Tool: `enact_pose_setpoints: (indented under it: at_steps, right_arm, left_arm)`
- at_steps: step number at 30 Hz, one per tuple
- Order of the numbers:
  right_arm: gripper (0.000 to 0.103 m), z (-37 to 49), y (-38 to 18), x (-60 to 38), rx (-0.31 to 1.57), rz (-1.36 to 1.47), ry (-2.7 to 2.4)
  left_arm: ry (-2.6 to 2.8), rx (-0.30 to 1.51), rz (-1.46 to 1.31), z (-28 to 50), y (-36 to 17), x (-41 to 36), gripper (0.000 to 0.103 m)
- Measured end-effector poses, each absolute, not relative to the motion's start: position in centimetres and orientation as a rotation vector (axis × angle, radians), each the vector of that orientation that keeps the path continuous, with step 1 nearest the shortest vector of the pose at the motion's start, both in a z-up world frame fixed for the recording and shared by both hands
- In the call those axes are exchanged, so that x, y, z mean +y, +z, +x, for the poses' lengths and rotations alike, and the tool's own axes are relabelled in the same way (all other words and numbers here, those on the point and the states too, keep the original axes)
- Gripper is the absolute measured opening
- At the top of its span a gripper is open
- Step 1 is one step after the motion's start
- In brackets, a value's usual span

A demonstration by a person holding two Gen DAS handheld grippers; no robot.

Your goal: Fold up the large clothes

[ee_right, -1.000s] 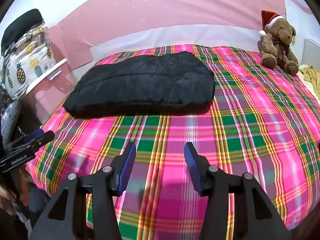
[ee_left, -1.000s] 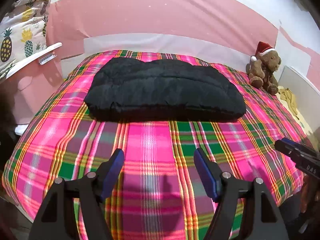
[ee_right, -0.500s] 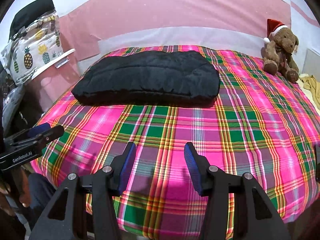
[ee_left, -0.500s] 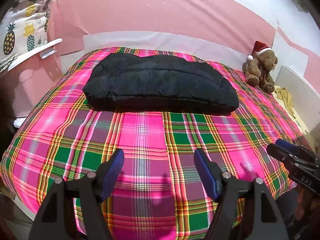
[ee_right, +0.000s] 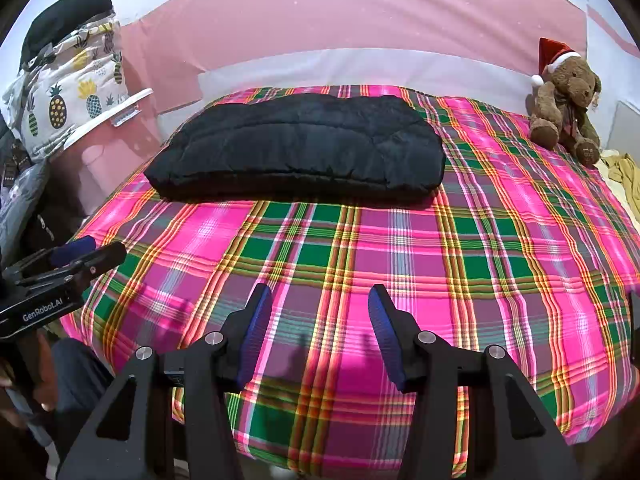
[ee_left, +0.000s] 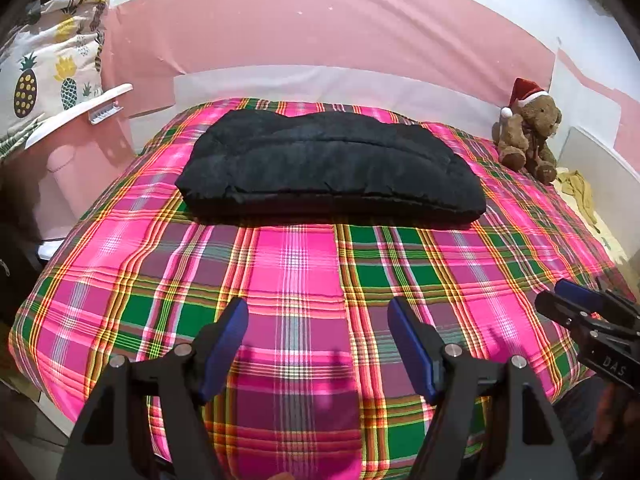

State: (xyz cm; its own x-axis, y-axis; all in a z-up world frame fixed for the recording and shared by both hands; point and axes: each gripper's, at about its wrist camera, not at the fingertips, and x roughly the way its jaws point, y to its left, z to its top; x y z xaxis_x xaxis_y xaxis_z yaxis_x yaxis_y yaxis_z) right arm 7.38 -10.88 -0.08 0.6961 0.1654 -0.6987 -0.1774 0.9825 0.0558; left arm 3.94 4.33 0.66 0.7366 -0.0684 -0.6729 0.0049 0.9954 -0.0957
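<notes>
folded black quilted jacket (ee_left: 332,172) lies far on the plaid bedspread (ee_left: 296,272); left gripper (ee_left: 318,316) and right gripper (ee_right: 320,304) both gape wide, empty; only the right view shows a black cushion (ee_right: 68,12) atop the pineapple-print pillow.

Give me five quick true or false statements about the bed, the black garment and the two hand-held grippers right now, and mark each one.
1. The black garment lies folded on the plaid bedspread. True.
2. The left hand-held gripper is clamped on the garment. False: open, empty, well short of it.
3. A teddy bear wears a Santa hat. True.
4. The bear sits on the garment. False: apart, at the bed's far right corner.
5. The right hand-held gripper holds bedspread fabric. False: open, nothing between its fingers.
</notes>
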Motion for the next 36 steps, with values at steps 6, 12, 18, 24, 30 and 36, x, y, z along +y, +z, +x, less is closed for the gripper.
enact_pose_setpoints:
  at_steps: [6, 12, 18, 24, 30, 36]
  right_arm:
    - [0.051, 7.37, -0.08, -10.84, 0.777, -0.017, 0.19]
    - [0.051, 7.39, -0.17, -10.8, 0.782, -0.017, 0.191]
    - [0.051, 7.31, -0.29, -10.79, 0.785, -0.019, 0.193]
    - [0.051, 7.16, -0.31, -10.85, 0.783, -0.022, 0.192]
    - [0.051, 7.09, -0.24, -10.84, 0.783, -0.024, 0.192]
    - [0.051, 7.0, -0.24, -10.8, 0.787, -0.026, 0.192]
  left_arm:
    - [-0.038, 0.744, -0.093, 3.85, 0.6, 4.45, 0.074]
    - [-0.037, 0.75, -0.091, 3.77, 0.5, 4.37, 0.074]
    - [-0.031, 0.757, -0.088, 3.72, 0.33, 4.17, 0.074]
    - [-0.027, 0.76, -0.088, 3.62, 0.27, 4.18, 0.074]
    - [-0.025, 0.761, -0.086, 3.55, 0.28, 4.05, 0.074]
    - [-0.014, 0.764, -0.068, 3.47, 0.13, 3.67, 0.074]
